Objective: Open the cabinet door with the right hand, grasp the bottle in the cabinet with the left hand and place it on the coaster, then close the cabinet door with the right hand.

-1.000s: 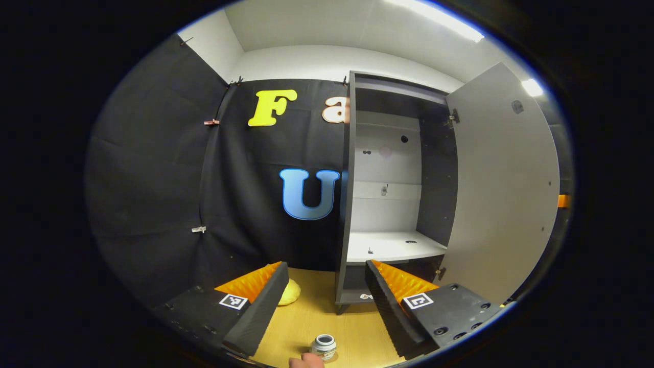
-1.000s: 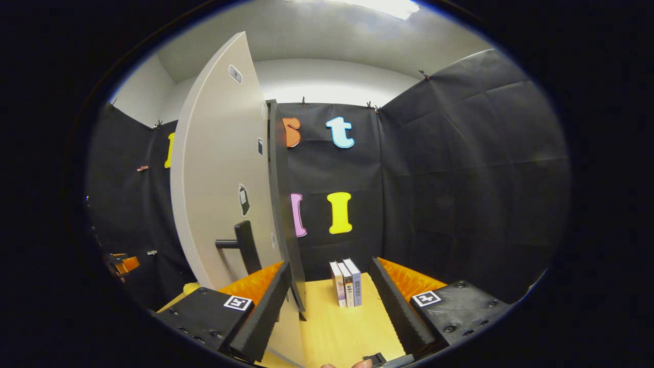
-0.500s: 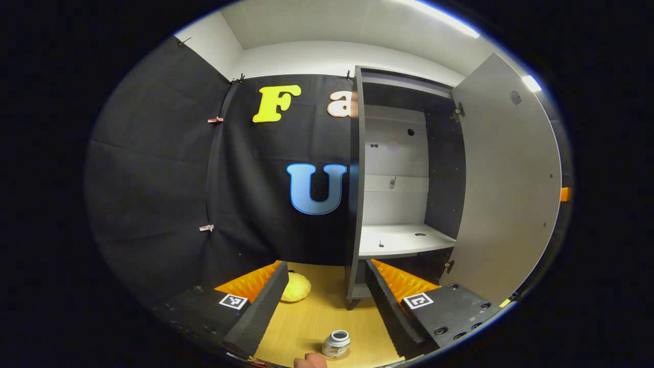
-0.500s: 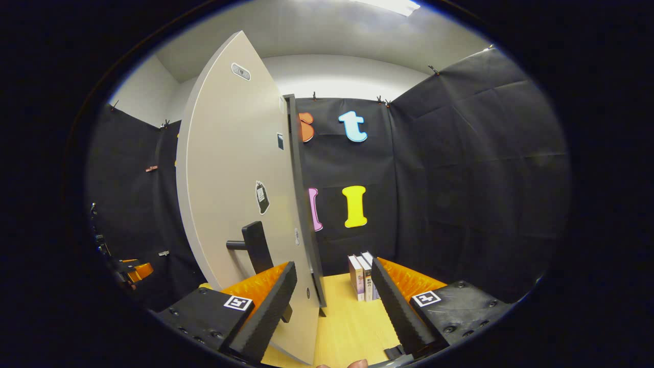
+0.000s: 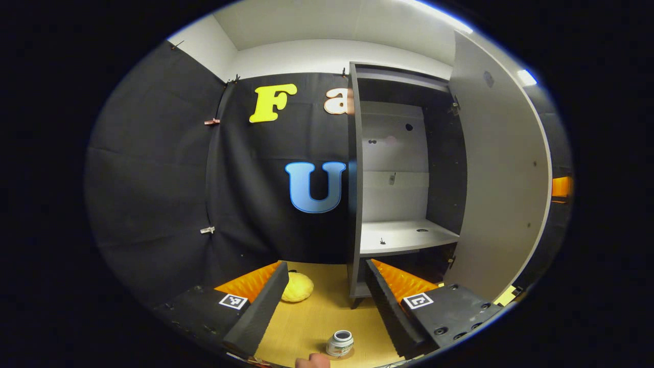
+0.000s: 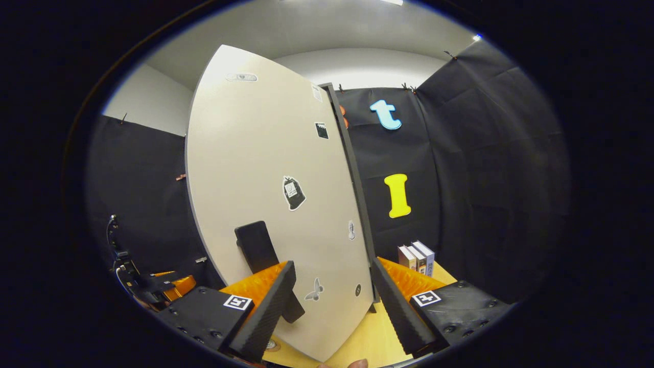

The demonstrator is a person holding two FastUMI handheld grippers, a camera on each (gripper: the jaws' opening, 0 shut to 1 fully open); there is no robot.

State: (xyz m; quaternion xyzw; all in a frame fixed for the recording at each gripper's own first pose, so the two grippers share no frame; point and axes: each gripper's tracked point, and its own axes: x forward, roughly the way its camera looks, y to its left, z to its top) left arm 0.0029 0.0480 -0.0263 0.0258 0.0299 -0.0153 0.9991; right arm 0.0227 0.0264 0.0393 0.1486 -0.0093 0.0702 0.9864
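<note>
The person is closing the cabinet door with the right gripper, whose fingers are spread apart and holding nothing, the door's face and its dark handle filling the space just ahead of them. The bottle is already standing on the coaster at the near edge of the desk, between the parted, empty fingers of the left gripper, with a yellow lump lying farther back toward the booth wall. The cabinet is showing a bare shelf inside.

To finish the step well, the right gripper would likely need to keep pressing flat on the door's outer face near the handle side, following the hinge arc so that the panel does not slam, while the left gripper is staying clear of the swinging edge and of the bottle.

Compared with a second ago, the door in the right gripper view is showing far more of its face and covering the books less, and in the left gripper view its edge is sweeping closer across the cabinet opening; the bottle is sitting in much the same spot.
</note>
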